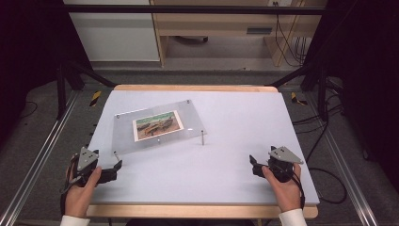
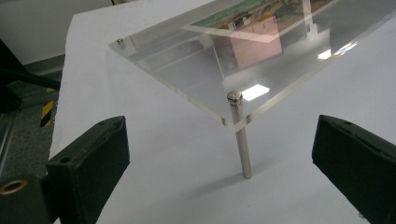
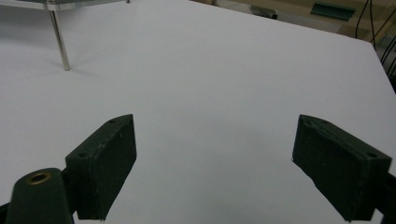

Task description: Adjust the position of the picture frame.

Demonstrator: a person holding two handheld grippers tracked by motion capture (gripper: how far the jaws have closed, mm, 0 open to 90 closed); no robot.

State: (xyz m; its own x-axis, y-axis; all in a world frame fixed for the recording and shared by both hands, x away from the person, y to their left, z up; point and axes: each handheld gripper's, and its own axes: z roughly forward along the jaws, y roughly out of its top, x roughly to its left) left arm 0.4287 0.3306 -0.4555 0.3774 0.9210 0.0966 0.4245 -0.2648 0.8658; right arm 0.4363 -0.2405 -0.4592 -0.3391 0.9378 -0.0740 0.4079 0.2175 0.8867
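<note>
Left gripper point(image 1: 115, 167) and right gripper point(image 1: 254, 165), both jaws wide apart and empty. Clear acrylic frame point(image 1: 160, 125) with a picture point(image 1: 157, 125), raised on metal legs point(image 2: 243, 140), stands just ahead of the left gripper.

I see a pale tabletop point(image 1: 226, 141) with wooden edging on grey carpet point(image 1: 42, 122), a light wooden desk point(image 1: 211, 23) behind it, black frame bars point(image 1: 188, 9) overhead and cables point(image 1: 287, 42) hanging at right

The acrylic photo frame point(image 2: 261, 51) runs off the left gripper view's top and right edges; its photo point(image 1: 157, 125) is too small in the high view to tell its subject; the right gripper view's top edge crops one metal leg point(image 3: 59, 39).
</note>
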